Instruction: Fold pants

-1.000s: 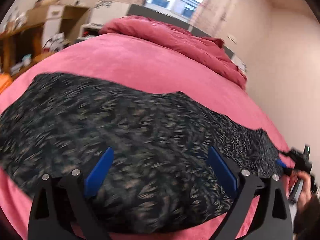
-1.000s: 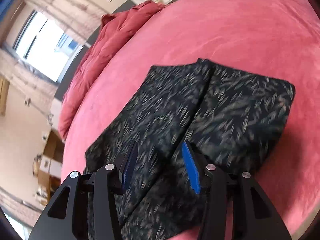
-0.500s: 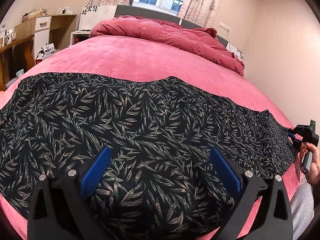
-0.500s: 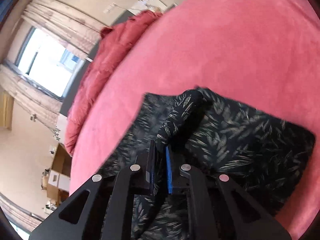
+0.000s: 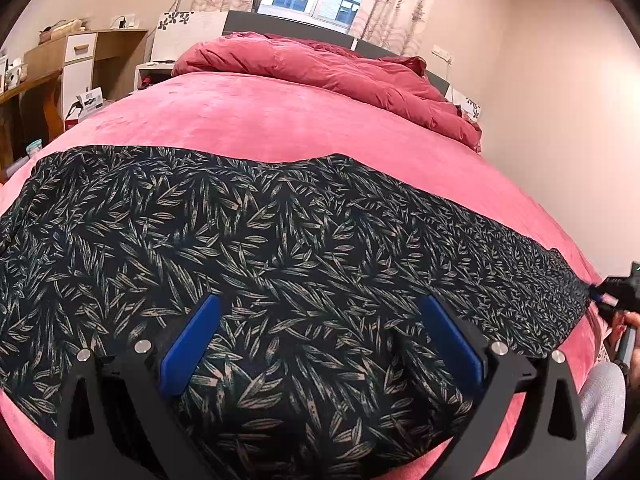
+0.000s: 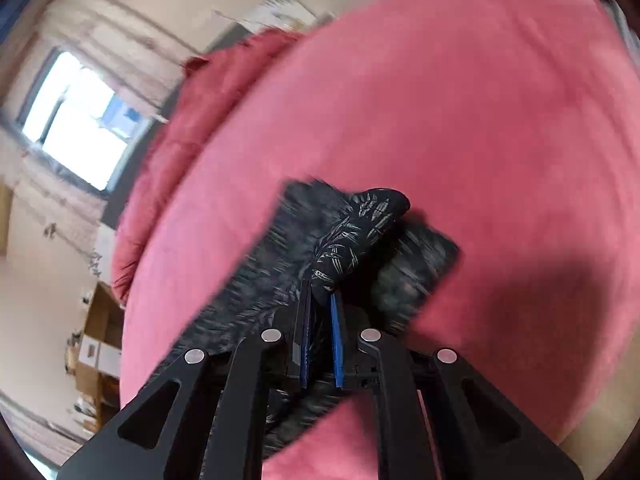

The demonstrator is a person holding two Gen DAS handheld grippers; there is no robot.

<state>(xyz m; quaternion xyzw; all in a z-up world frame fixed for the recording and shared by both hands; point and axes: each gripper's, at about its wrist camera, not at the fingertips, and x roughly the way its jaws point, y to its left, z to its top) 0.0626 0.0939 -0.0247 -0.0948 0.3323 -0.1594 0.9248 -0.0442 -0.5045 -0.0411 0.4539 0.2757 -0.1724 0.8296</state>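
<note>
Here, the right claw (image 6: 320,300) is clamped on a bunched fold of the leaf-print pants (image 5: 280,248), lifting it off the pink bed (image 5: 260,120). The left claw (image 5: 320,320), jaws spread wide, hovers over the pants, which lie flat across the bed; a crumpled red duvet (image 5: 328,68) lies near the headboard.

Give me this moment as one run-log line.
stage: fold pants | right tongs: shut on pants end, lifting it | left tongs: open above pants | surface: bed
</note>
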